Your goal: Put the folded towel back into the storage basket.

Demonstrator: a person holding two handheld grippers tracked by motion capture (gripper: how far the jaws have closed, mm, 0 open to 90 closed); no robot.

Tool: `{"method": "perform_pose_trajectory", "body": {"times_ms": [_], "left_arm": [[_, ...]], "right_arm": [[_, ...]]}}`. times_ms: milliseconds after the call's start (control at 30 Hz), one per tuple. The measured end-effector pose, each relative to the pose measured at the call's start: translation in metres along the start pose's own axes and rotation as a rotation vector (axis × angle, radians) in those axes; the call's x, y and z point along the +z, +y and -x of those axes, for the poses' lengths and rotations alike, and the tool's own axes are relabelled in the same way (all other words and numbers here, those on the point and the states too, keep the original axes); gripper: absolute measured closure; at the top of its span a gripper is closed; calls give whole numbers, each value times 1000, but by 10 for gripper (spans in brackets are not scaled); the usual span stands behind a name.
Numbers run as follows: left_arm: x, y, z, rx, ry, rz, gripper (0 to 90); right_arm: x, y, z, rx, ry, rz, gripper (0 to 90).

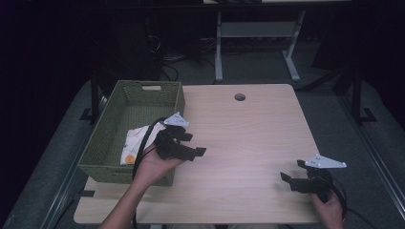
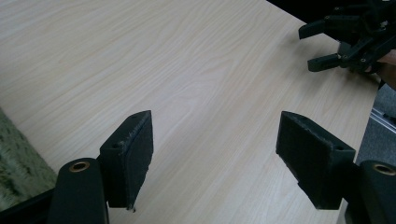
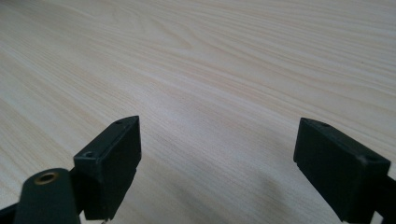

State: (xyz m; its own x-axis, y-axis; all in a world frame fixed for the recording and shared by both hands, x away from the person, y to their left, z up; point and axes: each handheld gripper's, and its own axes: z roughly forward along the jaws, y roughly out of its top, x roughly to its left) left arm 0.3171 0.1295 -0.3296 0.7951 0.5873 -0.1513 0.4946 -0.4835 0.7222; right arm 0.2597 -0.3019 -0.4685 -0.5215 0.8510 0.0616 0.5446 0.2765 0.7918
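Both claws, left (image 1: 193, 144) and right (image 1: 290, 181), jaws wide apart and empty, low over the table (image 1: 248, 133).

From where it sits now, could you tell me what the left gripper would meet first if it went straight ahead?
Probably the bare table: the left gripper, open, looks down across it. The right gripper sits off to the side, though depth is unclear.

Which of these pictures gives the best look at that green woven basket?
The high view: the green basket sits whole at the table's left edge, with white cloth inside. The left gripper view catches just a blurred green sliver at its left edge. The right gripper view looks across bare tabletop.
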Motion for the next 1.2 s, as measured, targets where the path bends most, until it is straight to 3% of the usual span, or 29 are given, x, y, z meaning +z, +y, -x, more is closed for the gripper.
{"method": "perform_pose_trajectory", "body": {"times_ms": [667,1200], "left_arm": [[27,3,21,57,-18,-35,272],[51,-1,37,64,-60,-45,272]], "right_arm": [[-1,0,0,-6,1,3,147],[-1,0,1,1,7,-4,147]]}}
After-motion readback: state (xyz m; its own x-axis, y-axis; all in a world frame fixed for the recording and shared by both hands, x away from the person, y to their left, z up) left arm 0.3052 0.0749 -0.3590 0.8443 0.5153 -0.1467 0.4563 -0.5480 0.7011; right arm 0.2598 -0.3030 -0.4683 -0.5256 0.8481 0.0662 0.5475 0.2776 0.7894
